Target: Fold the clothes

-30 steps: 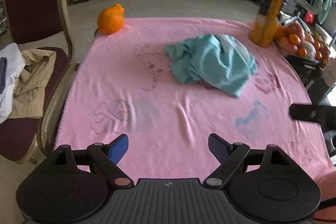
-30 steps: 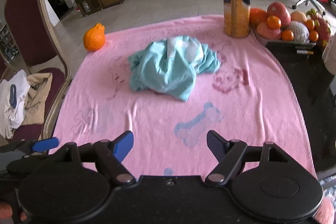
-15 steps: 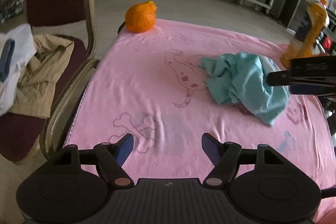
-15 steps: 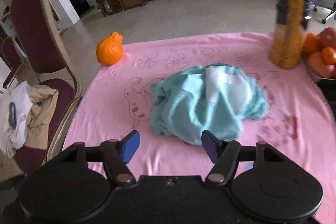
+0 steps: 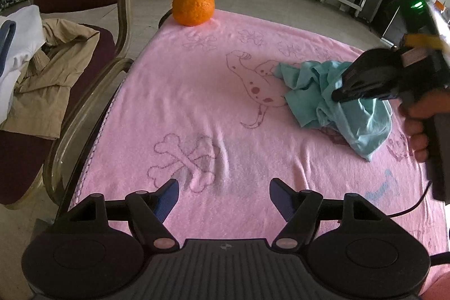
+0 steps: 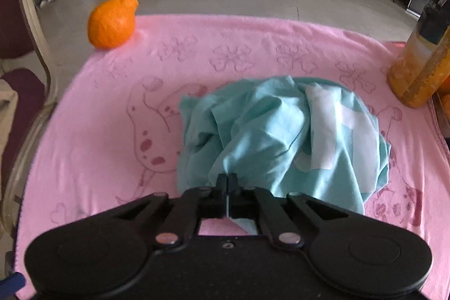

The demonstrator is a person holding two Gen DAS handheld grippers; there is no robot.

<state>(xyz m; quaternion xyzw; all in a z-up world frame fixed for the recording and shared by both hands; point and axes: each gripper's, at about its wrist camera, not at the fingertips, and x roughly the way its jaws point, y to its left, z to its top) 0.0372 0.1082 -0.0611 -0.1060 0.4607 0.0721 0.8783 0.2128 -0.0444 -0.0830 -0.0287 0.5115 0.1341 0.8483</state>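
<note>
Two hand-held grippers: our right hand-held gripper (image 6: 227, 182) pinches the near fold of the shirt (image 6: 281, 137), crumpled mid-bench (image 5: 197, 92); our left hand-held gripper (image 5: 223, 194) hovers released, nearer.

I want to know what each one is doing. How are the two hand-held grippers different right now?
The right hand-held gripper is shut, pinching the teal garment; the left hand-held gripper is open and holds nothing. The right one is at the garment; the left one is apart from it, over bare pink blanket. Both are black and point down at the blanket.
</note>
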